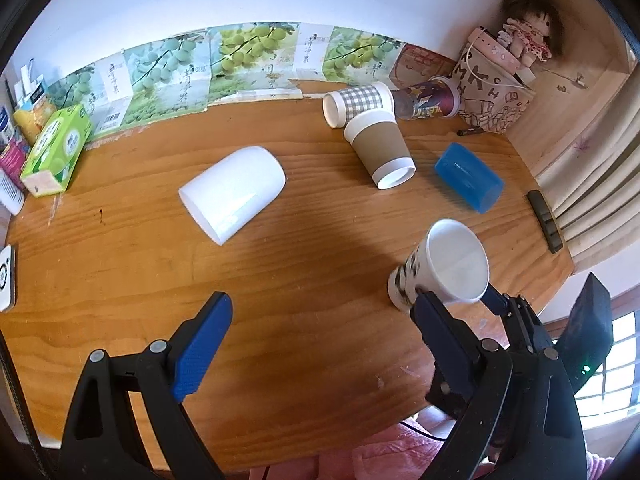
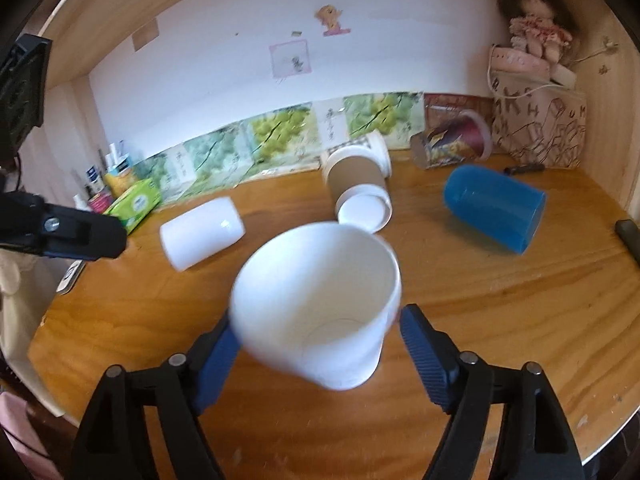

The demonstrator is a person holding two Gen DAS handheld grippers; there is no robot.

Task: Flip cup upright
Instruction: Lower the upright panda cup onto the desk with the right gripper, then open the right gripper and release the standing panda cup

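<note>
Right now I am holding the white paper cup with dark printed marks between the blue-padded fingers of my right gripper, mouth tilted up toward the camera and base down toward the wooden table; motion blur is softening its rim, so I cannot tell whether the base is touching the wood. The right tongs are pinching that cup low on its sides. From the left wrist view, this gripper is reaching in from the right edge, angled down.

My left gripper is hovering over the near table edge with its tongs spread wide, gripping nothing.

Farther out, a large white plastic cup is lying on its side at centre left, and a blue plastic cup is lying on its side to the right. Beyond them, a brown-sleeved paper coffee cup is leaning against a checked paper cup, both tipped over. A green tissue box is sitting far left, and a rag doll is perching in the far right corner.
</note>
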